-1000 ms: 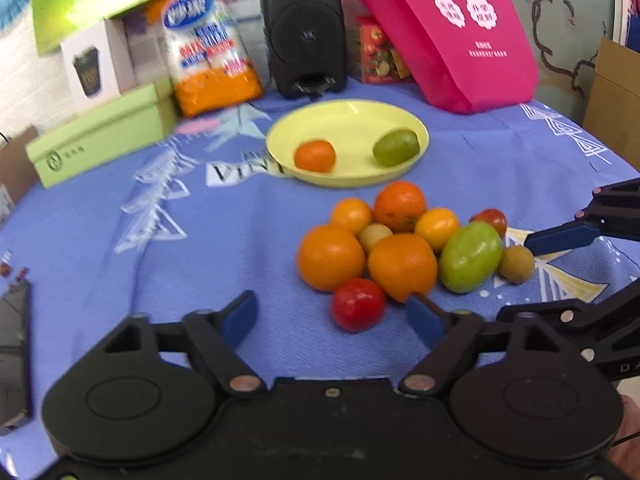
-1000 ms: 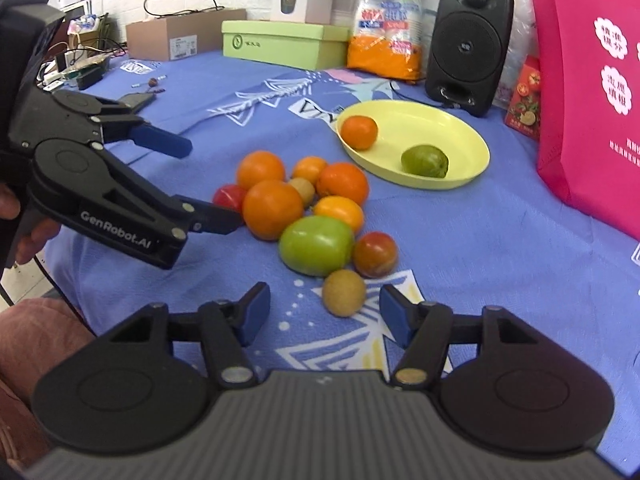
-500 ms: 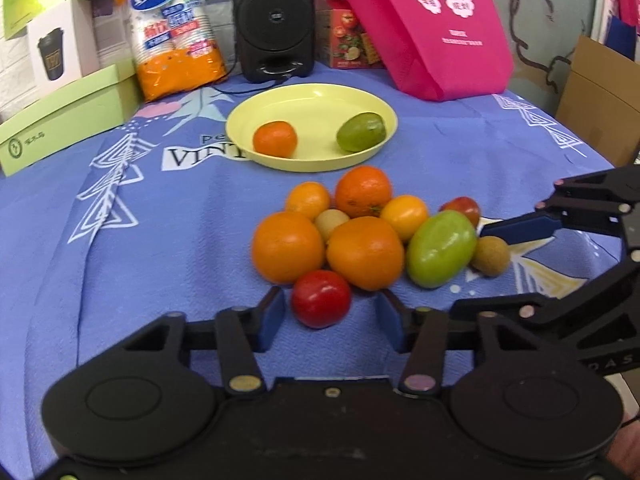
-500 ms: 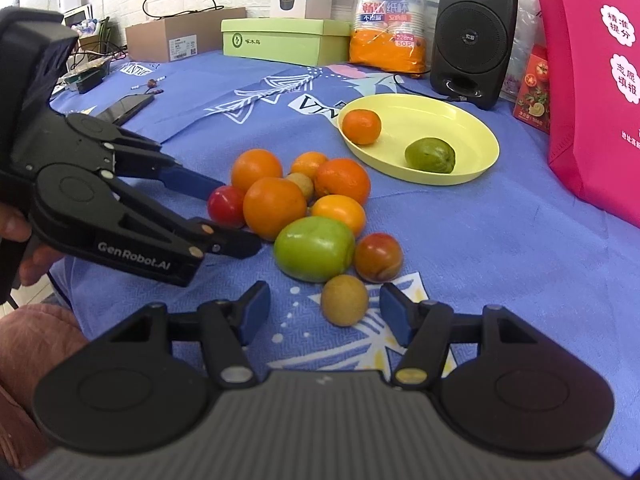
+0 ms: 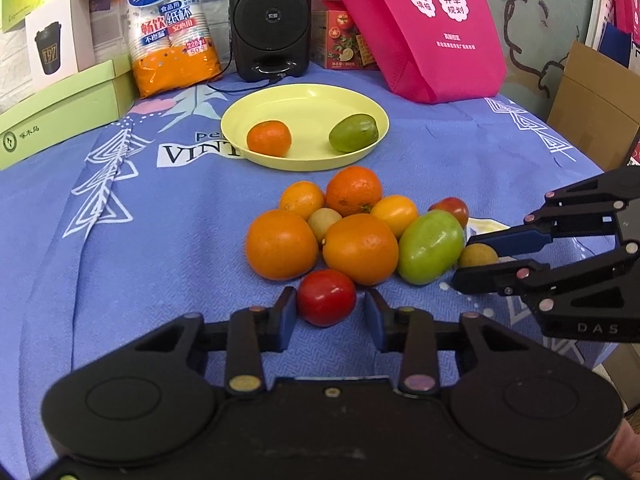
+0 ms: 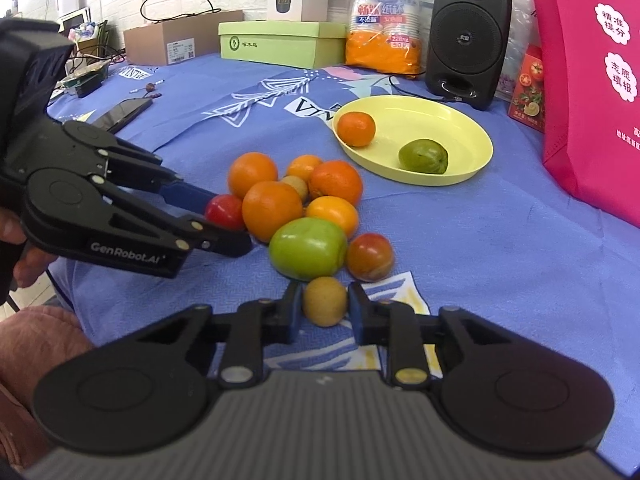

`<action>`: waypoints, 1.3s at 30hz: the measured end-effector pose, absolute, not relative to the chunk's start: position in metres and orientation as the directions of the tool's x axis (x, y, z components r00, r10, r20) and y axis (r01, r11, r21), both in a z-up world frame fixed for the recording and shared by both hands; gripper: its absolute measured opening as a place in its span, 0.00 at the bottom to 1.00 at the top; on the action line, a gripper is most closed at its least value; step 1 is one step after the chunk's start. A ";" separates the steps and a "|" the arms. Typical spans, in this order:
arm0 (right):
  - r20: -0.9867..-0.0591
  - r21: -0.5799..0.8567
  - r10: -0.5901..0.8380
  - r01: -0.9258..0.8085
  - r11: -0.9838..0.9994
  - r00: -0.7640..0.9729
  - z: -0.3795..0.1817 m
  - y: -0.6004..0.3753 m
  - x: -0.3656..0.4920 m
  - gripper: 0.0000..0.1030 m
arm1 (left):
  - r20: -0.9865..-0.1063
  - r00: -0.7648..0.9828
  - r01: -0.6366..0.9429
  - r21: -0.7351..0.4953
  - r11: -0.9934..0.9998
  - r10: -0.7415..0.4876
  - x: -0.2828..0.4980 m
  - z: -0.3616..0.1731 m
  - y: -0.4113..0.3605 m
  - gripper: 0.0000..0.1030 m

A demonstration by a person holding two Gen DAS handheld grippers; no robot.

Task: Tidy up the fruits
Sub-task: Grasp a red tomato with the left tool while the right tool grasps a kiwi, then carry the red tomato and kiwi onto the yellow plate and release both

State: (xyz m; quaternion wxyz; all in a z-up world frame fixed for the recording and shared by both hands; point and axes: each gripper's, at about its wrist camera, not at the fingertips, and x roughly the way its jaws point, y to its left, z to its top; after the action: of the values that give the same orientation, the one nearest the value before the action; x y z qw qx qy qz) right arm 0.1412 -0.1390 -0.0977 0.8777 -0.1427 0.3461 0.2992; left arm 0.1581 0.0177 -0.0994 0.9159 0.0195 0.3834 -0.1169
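A pile of fruit lies on the blue cloth: several oranges [image 5: 360, 248], a green mango [image 5: 430, 246], a red tomato [image 5: 326, 297] and a small brown fruit [image 6: 324, 301]. A yellow plate [image 5: 320, 100] behind holds a small orange [image 5: 269, 139] and a green fruit [image 5: 353, 133]. My left gripper [image 5: 330, 312] is open, its fingers on either side of the red tomato with small gaps. My right gripper [image 6: 323, 308] is open, its fingers closely flanking the small brown fruit.
A black speaker [image 5: 270, 20], a pink bag [image 5: 420, 28], an orange cup pack [image 5: 172, 28] and a green box [image 5: 60, 112] stand behind the plate. A phone [image 6: 122, 114] lies at the cloth's left. A cardboard box [image 5: 596, 108] stands at right.
Both grippers have moved forward and narrowed. The left one now straddles the red tomato and the right one straddles the small brown fruit. The fruits have not moved.
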 end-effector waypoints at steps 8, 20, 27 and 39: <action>-0.686 -0.059 0.425 -0.627 0.777 0.590 -0.092 -0.139 0.134 0.23 | -0.709 0.678 0.226 -0.053 0.973 -0.196 0.152 -0.096 0.022 0.30; -0.663 -0.068 0.436 -0.629 0.774 0.609 -0.080 -0.145 0.127 0.23 | -0.676 0.713 0.216 -0.042 0.976 -0.186 0.139 -0.075 0.028 0.30; -0.644 -0.071 0.447 -0.631 0.773 0.621 -0.071 -0.146 0.134 0.23 | -0.657 0.733 0.211 -0.028 0.977 -0.177 0.152 -0.060 0.035 0.30; -0.602 -0.110 0.469 -0.649 0.753 0.646 -0.057 -0.117 0.207 0.23 | -0.637 0.754 0.210 -0.002 0.978 -0.163 0.266 -0.041 0.040 0.30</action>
State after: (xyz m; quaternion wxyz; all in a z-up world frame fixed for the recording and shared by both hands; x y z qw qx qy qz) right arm 0.2072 -0.1175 -0.0565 0.8931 -0.1601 0.2809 0.3129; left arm 0.2663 0.0402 -0.0405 0.9357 0.0348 0.3366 -0.0995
